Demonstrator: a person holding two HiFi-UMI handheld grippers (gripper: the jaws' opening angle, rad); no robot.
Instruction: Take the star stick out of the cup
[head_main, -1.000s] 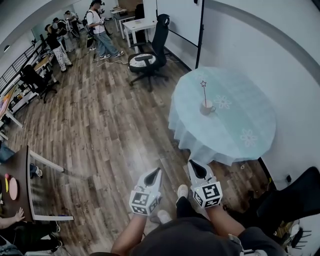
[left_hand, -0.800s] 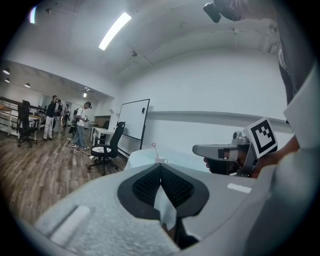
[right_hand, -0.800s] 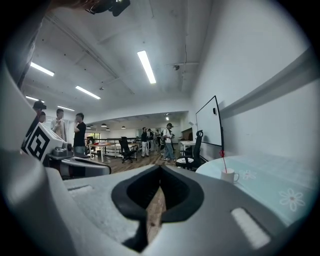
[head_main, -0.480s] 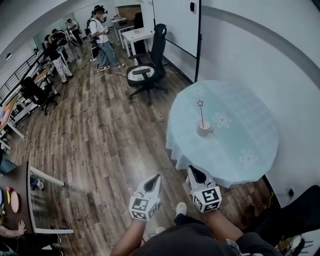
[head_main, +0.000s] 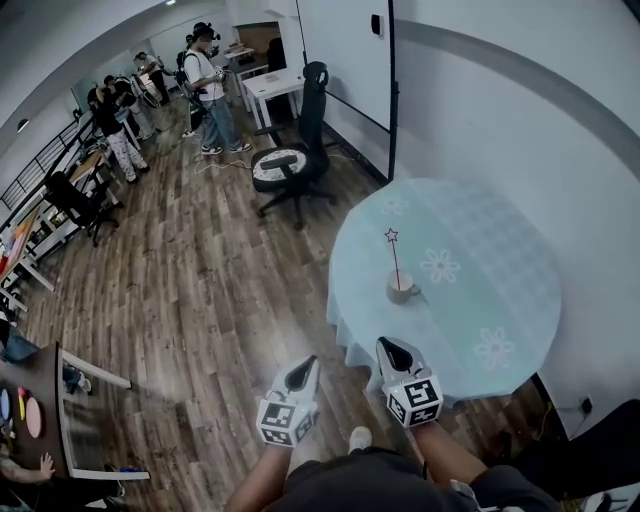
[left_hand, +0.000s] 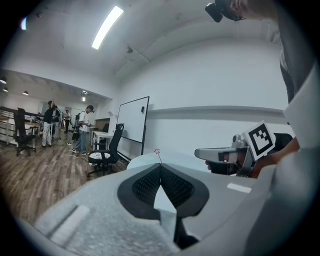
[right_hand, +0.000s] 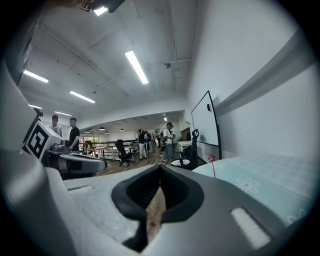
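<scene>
While both claws are held low in front of the person, the left gripper (head_main: 308, 362) is seen with its jaws pressed together at the tips, and nothing is caught between them. The right gripper (head_main: 385, 345) is likewise closed on nothing. The two are carried side by side but apart, the right one at three o'clock of the left. In the head view the right one is placed near the seven o'clock edge of the round table (head_main: 500, 260), which is covered with a pale blue flowered cloth.

At twelve o'clock of the right gripper, well apart from it, a white cup (head_main: 402, 290) is set on the cloth, on the nine o'clock side of the tabletop. The star stick (head_main: 394, 262) is stood in this cup, almost upright, its star at the top.

Farther out, at eleven o'clock of the table, a black office chair (head_main: 290, 160) is found on the wooden floor (head_main: 200, 280). Several people (head_main: 210, 90) are gathered beyond it.
</scene>
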